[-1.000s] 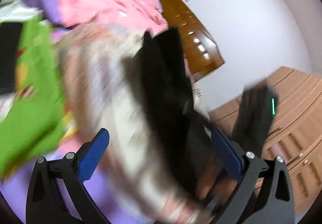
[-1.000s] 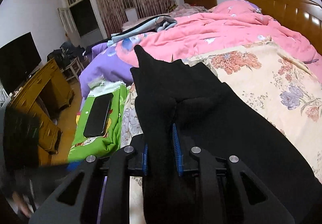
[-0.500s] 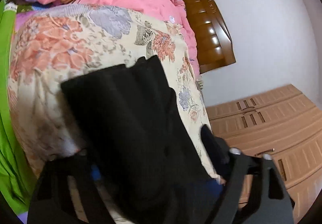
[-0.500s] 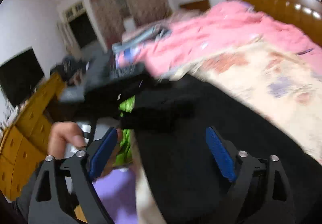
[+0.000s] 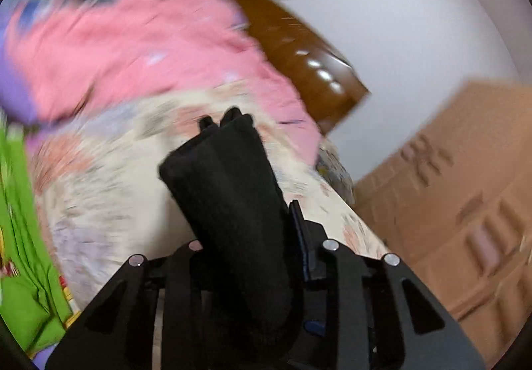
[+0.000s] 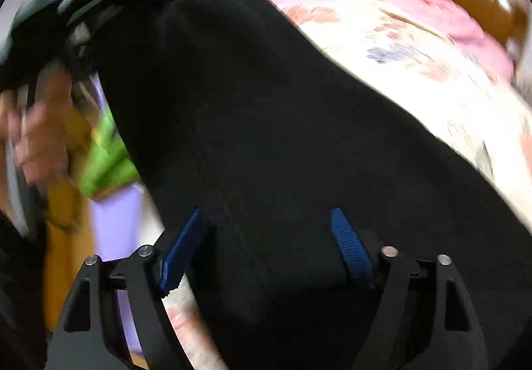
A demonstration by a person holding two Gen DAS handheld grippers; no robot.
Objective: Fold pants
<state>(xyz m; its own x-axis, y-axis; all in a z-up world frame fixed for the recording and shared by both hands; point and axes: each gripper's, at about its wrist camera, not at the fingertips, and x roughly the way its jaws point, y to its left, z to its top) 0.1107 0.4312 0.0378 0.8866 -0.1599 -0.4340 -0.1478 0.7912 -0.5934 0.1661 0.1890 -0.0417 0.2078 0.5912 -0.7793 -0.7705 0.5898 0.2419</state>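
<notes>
Here, black pants (image 6: 282, 123) bunched thick; left gripper (image 5: 246, 237) clamps fold, right gripper (image 6: 266, 237) spread wide, holding nothing.

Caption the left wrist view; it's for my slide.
Left tool shut on bunched black pants above a floral bedspread.

The pants (image 5: 229, 190) are black, soft and thick. In the left wrist view a bunched-up part of them sits squeezed between the fingers of the left tool (image 5: 247, 257) and sticks out ahead of it, up off the flowery bed cover, with two small bumps at the far end. In the right wrist view the pants (image 6: 266, 123) spread wide and dark over the bed, and they lie loose between the wide-apart fingers of the right tool (image 6: 266, 243).
</notes>
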